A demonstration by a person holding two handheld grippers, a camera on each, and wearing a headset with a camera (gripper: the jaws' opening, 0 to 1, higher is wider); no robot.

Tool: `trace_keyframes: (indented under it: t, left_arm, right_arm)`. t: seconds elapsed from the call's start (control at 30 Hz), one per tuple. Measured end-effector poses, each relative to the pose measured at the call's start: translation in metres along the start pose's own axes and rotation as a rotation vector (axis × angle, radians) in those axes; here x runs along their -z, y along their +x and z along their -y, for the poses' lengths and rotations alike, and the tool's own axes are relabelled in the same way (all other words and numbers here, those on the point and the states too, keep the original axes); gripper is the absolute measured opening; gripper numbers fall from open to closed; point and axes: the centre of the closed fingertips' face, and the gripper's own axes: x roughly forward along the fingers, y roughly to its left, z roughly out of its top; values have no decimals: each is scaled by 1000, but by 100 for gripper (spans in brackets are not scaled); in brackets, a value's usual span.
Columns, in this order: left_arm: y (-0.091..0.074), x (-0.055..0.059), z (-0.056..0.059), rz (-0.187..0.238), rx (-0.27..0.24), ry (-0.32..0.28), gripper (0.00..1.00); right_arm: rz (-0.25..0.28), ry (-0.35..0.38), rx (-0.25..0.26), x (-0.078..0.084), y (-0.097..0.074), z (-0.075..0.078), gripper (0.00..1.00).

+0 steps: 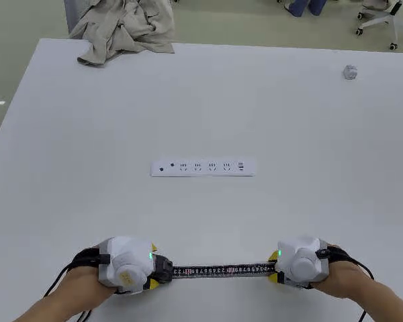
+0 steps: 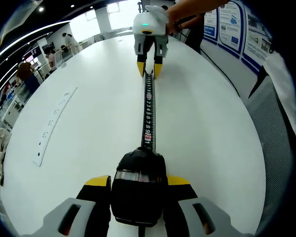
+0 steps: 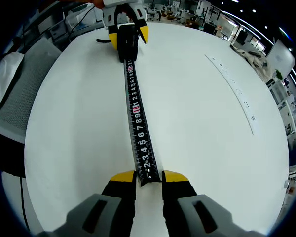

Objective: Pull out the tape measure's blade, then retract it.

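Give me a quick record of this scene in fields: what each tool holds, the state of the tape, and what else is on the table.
left tool: shut on the tape measure case
right tool: shut on the end of the blade
blade state: pulled out, straight between the two tools, numbers facing up, not yet retracted
table: white
power strip: flat, beyond the blade, apart from it
cloth: crumpled at the far left edge
small grey object: far right

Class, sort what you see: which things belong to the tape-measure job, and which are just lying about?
Job: tape measure case, blade, left gripper, right gripper.
Lying about: power strip, crumpled cloth, small grey lump.
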Motion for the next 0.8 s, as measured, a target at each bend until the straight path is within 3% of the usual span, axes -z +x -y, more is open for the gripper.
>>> trace_keyframes:
  t: [0.27, 0.53, 0.8]
  left_arm:
    - [-2, 3, -3, 1, -20, -38, 41]
    - [-12, 4, -7, 19, -69, -120, 43]
    - [-20, 9, -5, 35, -115, -214, 47]
  right_arm:
    - [22, 109, 19, -1, -1, -1, 24]
    - [56, 197, 35, -2, 0, -2, 29]
    - [105, 305, 86, -1, -1, -4, 33]
